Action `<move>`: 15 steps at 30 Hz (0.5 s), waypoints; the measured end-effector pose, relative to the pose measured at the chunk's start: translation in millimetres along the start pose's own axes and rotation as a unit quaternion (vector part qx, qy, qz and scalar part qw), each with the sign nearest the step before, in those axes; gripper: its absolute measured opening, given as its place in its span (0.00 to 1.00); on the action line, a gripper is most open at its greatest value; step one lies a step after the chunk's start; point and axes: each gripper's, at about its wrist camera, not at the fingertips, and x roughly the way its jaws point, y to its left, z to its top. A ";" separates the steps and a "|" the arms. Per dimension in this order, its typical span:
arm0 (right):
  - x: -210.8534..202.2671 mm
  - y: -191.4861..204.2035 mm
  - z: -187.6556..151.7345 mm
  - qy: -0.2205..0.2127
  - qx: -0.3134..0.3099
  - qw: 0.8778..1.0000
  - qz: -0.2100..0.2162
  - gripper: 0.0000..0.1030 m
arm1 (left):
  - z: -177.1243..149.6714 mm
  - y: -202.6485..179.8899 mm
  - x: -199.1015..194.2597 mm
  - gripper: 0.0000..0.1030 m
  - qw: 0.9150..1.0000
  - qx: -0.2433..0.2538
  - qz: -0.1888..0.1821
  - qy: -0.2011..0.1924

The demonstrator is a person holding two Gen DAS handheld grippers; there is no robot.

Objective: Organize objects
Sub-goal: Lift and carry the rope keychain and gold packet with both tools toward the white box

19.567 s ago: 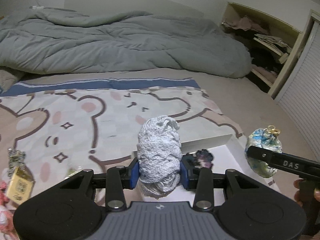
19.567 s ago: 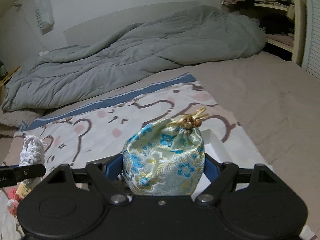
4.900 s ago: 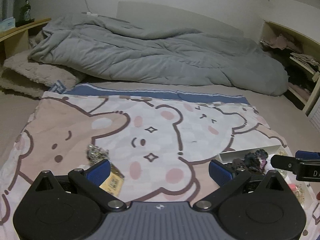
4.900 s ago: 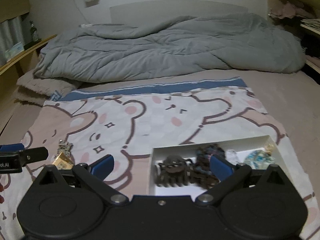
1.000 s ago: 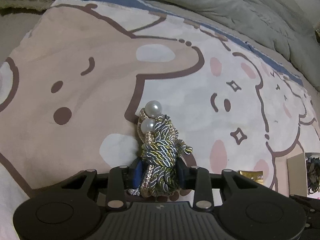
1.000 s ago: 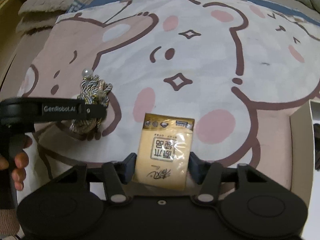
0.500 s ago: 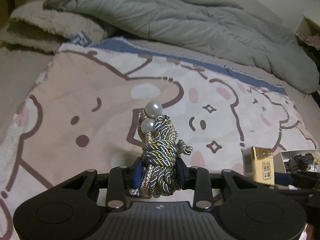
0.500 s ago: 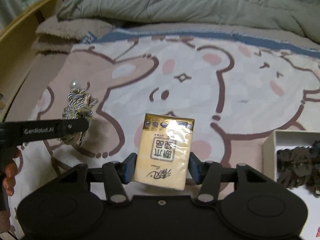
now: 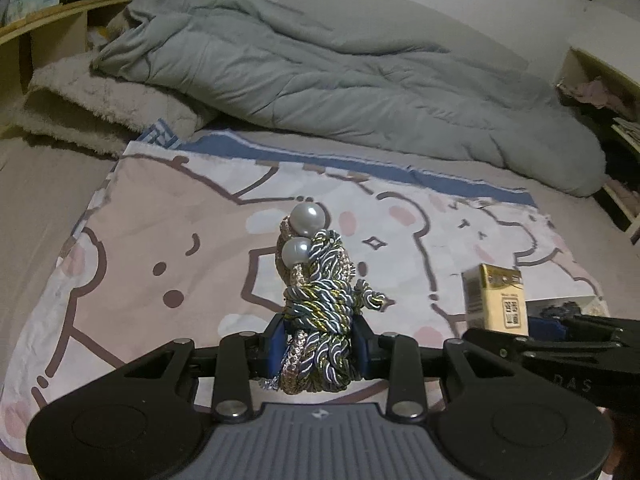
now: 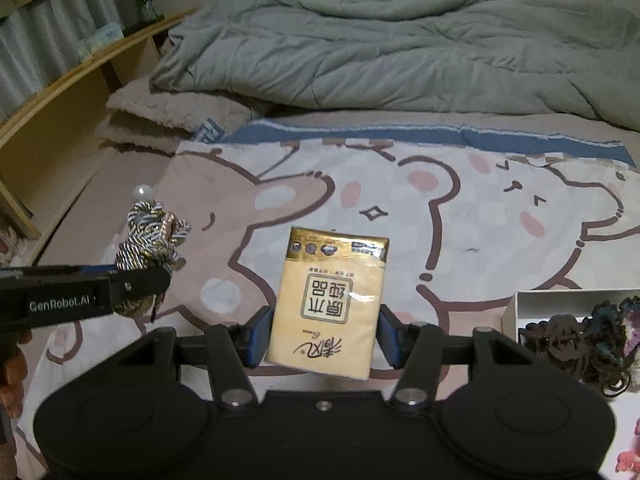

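Both hands are carrying their loads above the bear-print blanket on the bed, and the step in hand looks to be bringing them across to the white box at the right, where a dark hair claw clip and other hair pieces are already lying. To do it well, the person is best keeping both grips firm and level through the carry, coming in over the box wall rather than against it, and lowering each item onto a free patch before letting go. One hand at a time would be avoiding a clash over the box.

The left claw is pinching a twisted cord hair tie tipped with two pearl beads; its blue pads are pressing into the bundle from both sides, drawn in close, and the cord is standing upright out of them, clear of the blanket.

The right claw is gripping a yellow pocket tissue pack by its long edges, part-way spread to the pack's width. The pack is tilting slightly, held in the air just left of the box.
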 end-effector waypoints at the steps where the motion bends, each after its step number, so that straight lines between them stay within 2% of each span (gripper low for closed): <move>1: -3.6 0.6 -0.3 -0.004 -0.001 1.000 0.000 0.54 | -0.9 -3.7 -3.9 0.35 1.000 0.007 0.003 -0.004; 4: -14.8 1.5 -1.3 -0.017 -0.006 1.000 -0.003 0.54 | -3.0 -11.4 -13.3 0.35 1.000 0.023 0.010 -0.016; 15: -48.5 -4.8 -3.5 -0.052 -0.013 0.998 -0.011 0.54 | -8.7 -28.8 -35.4 0.35 0.999 0.034 -0.007 -0.038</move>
